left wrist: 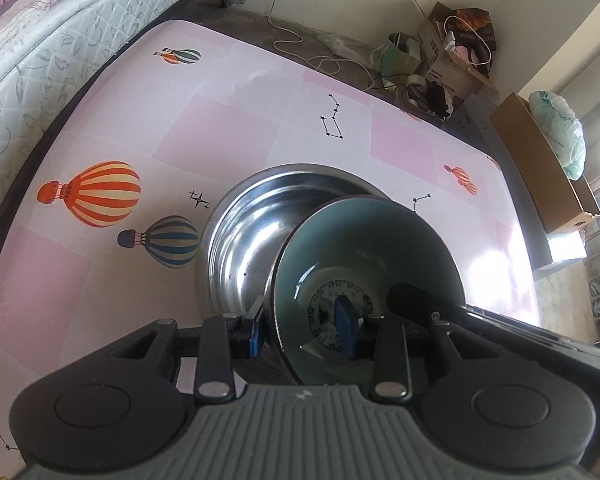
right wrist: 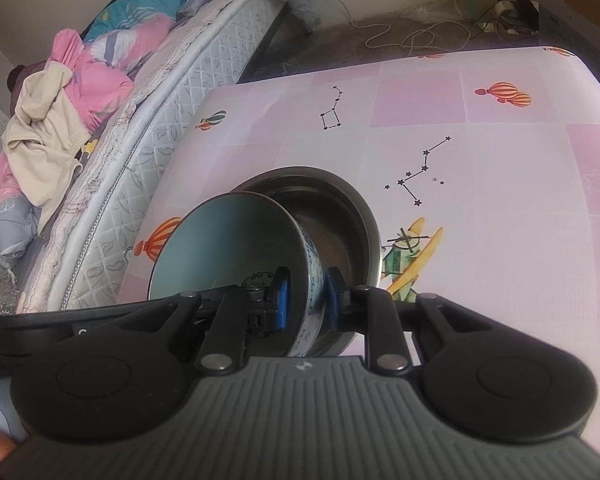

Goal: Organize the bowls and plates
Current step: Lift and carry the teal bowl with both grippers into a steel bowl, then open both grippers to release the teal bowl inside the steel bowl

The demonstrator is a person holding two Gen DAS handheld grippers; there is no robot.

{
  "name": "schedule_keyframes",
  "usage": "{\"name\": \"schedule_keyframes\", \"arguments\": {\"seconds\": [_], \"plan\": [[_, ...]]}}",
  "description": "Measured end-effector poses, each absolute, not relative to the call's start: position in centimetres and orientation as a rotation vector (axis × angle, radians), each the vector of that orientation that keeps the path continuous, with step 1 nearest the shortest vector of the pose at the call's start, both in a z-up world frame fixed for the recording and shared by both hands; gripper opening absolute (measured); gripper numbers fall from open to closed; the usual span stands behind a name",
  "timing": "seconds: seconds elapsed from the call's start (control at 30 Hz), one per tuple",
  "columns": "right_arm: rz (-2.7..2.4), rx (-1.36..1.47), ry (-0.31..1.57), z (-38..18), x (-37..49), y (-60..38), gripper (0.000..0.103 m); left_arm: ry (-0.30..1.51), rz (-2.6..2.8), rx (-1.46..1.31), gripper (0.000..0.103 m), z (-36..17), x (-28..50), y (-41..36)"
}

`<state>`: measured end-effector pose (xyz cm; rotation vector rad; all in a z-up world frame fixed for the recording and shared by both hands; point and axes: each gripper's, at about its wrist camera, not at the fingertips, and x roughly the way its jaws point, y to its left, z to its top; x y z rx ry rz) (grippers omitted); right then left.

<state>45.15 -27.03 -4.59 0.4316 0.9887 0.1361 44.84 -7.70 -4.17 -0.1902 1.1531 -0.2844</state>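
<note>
Both tools hold the same ceramic bowl (left wrist: 364, 264), a piece with a teal inside and a blue-and-white patterned outside, and carry it tilted over a larger steel bowl (left wrist: 260, 232) that sits on the pink balloon-print tabletop (left wrist: 220, 136). The left tool (left wrist: 304, 328) is clenched on the bowl's near wall, one blue pad (left wrist: 346, 326) inside over the printed bottom and the other outside. The right tool (right wrist: 306, 300) grips the opposite side the same way, its pads (right wrist: 282, 298) pinching the patterned wall, with the steel bowl (right wrist: 340, 216) just behind. The ceramic bowl (right wrist: 228, 248) overlaps the steel bowl's rim in both views, but I cannot tell whether it touches it yet or only hangs above. Judging by that, the nesting step is well underway and not finished: the ceramic bowl needs to be levelled, lowered into the steel one and let go. No plates or other dishes show on the tabletop, so whether more items remain to be sorted cannot be told from these views. A mattress (right wrist: 148, 128) runs beside the tabletop.
</note>
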Motion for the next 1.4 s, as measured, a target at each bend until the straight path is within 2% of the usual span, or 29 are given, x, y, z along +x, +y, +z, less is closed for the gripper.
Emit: {"name": "schedule_keyframes", "arguments": {"seconds": [0.47, 0.83, 1.03, 1.13, 1.23, 1.4], "plan": [[0.12, 0.358, 0.96, -6.9, 47.7, -26.8, 0.02, 1.164, -0.251, -0.152, 0.037, -6.0, 46.6, -8.2], [0.136, 0.373, 0.862, -5.2, 47.5, -27.3, 0.024, 1.082, -0.283, -0.149, 0.05, -3.4, 45.5, -7.7], [0.179, 0.394, 0.797, -2.7, 46.2, -27.9, 0.036, 1.005, -0.322, -0.125, 0.067, -1.1, 43.5, -7.5], [0.212, 0.395, 0.78, -1.3, 45.0, -27.9, 0.048, 0.979, -0.354, -0.116, 0.072, -0.1, 42.1, -7.3], [0.246, 0.404, 0.761, 0.5, 43.2, -27.8, 0.055, 0.953, -0.388, -0.104, 0.079, 1.0, 40.4, -7.2], [0.291, 0.457, 0.753, 2.7, 39.6, -27.9, 0.064, 0.926, -0.466, -0.09, 0.08, 2.8, 36.6, -6.7]]}}
